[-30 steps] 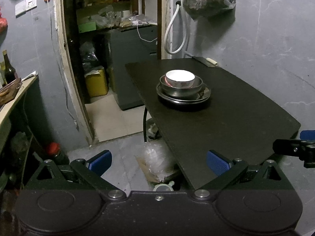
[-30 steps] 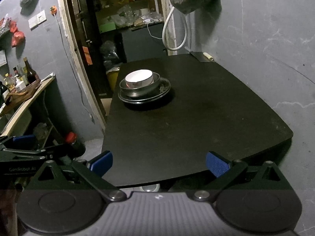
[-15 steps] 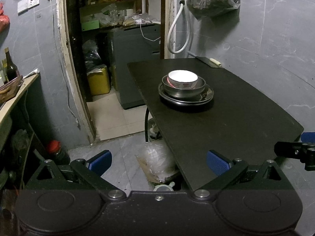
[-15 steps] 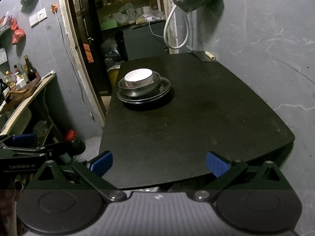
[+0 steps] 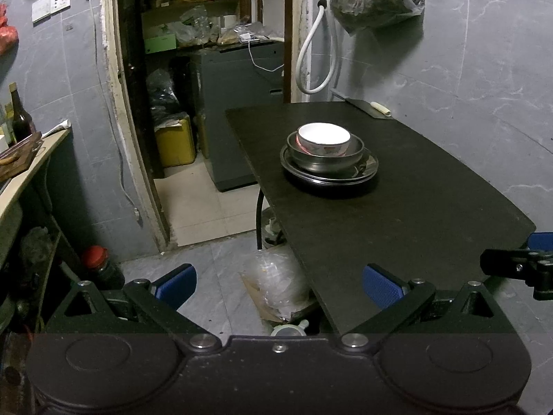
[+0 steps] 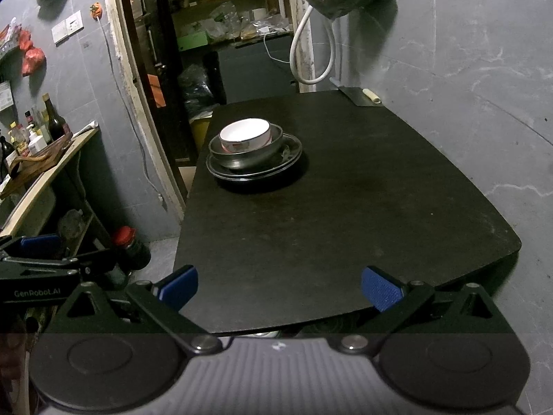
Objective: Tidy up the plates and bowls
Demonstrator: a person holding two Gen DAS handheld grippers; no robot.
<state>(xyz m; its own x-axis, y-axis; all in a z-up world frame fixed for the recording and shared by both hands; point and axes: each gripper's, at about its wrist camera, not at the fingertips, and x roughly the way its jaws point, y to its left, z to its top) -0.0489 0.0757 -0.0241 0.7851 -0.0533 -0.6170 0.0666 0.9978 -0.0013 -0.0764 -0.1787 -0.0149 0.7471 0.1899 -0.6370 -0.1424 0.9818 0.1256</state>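
Both grippers' jaws wide apart, nothing held. White ceramic bowl nested in steel bowl on stacked plates; stack sited near dark desk left edge; could be nudged off.

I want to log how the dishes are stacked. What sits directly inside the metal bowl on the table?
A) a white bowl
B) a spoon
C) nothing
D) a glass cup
A: the white bowl nests inside the metal bowl, which stands on stacked plates on the black table; the right wrist view shows the same order.
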